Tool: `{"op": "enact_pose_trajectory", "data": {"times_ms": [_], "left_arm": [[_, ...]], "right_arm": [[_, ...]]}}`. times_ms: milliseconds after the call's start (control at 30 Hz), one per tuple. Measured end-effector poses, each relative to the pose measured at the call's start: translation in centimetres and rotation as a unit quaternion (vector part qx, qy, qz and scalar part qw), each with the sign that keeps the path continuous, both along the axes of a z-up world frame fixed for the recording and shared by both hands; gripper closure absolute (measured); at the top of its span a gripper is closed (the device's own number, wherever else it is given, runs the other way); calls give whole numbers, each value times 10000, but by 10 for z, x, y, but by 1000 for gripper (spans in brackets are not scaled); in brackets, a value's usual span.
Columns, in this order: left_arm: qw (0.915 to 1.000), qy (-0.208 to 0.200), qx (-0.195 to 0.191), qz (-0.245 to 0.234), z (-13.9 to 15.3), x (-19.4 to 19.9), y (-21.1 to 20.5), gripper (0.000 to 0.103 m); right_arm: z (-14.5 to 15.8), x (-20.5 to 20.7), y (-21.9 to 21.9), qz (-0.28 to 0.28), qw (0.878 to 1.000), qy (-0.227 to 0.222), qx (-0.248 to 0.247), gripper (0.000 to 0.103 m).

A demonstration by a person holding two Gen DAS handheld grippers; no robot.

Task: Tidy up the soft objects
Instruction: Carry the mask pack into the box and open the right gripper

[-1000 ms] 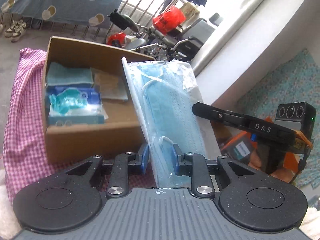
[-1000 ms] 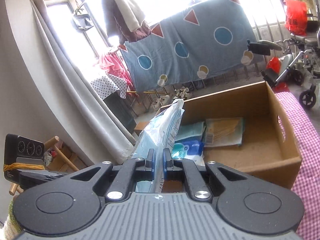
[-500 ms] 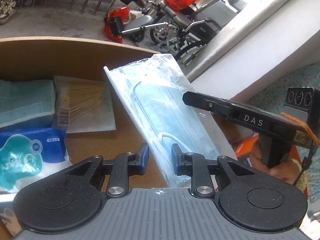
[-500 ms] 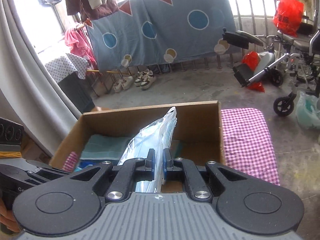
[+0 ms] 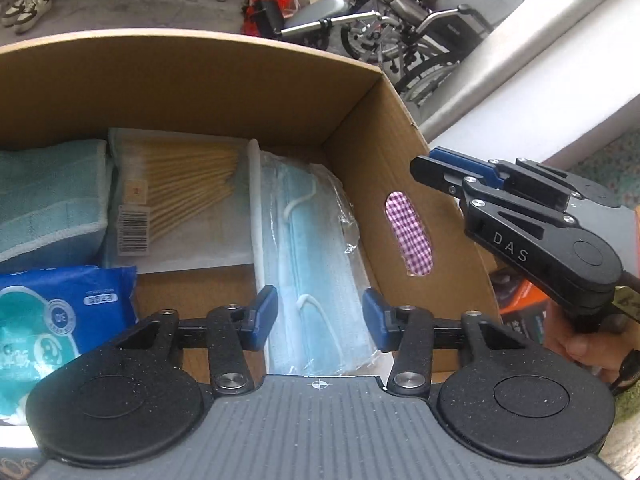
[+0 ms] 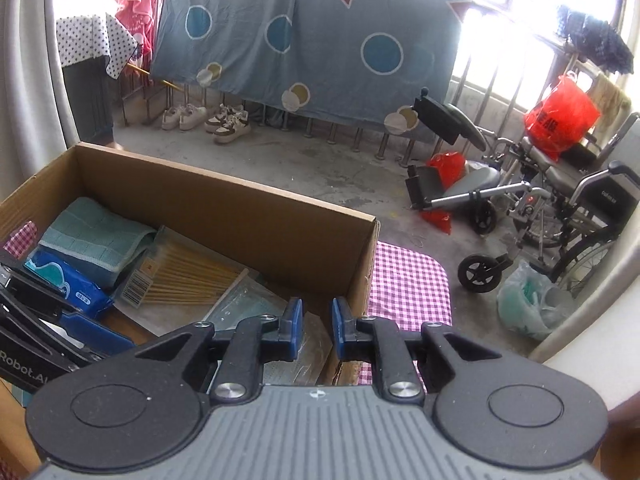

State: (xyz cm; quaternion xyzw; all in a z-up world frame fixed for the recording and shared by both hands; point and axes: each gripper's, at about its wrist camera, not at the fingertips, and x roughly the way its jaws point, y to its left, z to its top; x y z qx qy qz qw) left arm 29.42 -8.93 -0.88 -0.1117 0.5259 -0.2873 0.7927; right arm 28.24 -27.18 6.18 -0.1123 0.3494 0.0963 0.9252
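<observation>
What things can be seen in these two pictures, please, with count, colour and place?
box: one, brown cardboard, on checked cloth
mask pack: one, pale blue, in box by right wall
cotton swab pack: one, tan sticks, in box, middle
towel: one, teal, in box, left
tissue pack: one, dark blue, in box, near left
checked cloth: one, purple-white, under box
wheelchair: one, grey, on floor, right
shoes: two pairs, white, by railing
sheet: one, blue, hanging
left tool: opening, around the mask pack
right tool: opening, empty
hand: one, gripping the right tool
</observation>
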Motion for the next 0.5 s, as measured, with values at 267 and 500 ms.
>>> {"op": "enact_pose_trajectory", "data": {"times_ms": [267,500], "left_arm": [[9930,-977,-329,577,60,-59,75,1],[9827,-1437,-430,1086,76,-111,135,0]], "right_arm": [[5,20,43,1057,9829,1350,674,84],[-59,48,113,1839,9237,3299,636,84]]}}
